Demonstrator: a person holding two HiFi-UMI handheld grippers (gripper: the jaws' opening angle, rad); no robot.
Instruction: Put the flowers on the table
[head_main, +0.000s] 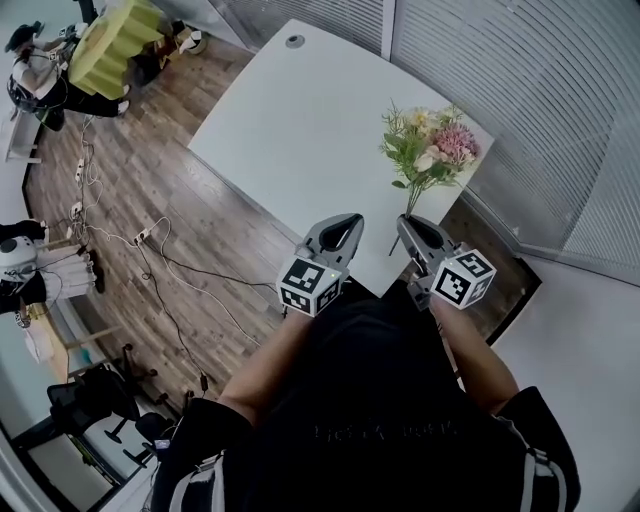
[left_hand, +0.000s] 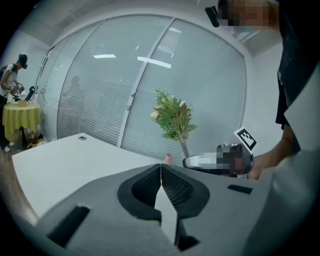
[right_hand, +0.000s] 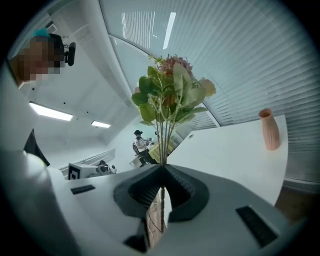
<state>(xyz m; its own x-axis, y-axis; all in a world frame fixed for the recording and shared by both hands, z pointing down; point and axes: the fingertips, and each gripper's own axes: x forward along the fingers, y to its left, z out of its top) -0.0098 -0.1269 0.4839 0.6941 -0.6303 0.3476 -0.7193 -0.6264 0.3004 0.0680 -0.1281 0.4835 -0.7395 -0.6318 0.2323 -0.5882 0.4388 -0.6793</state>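
While both forearms (head_main: 283, 348) reach forward side by side, the right gripper (head_main: 407, 223) is clamped on the stems of the flowers (head_main: 432, 148), held upright at the table's (head_main: 300, 130) near edge; the left gripper (head_main: 353, 222) is closed, empty.

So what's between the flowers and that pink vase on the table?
Nothing. In the right gripper view, only bare white table shows between the flowers, held in the right gripper, and the pink vase.
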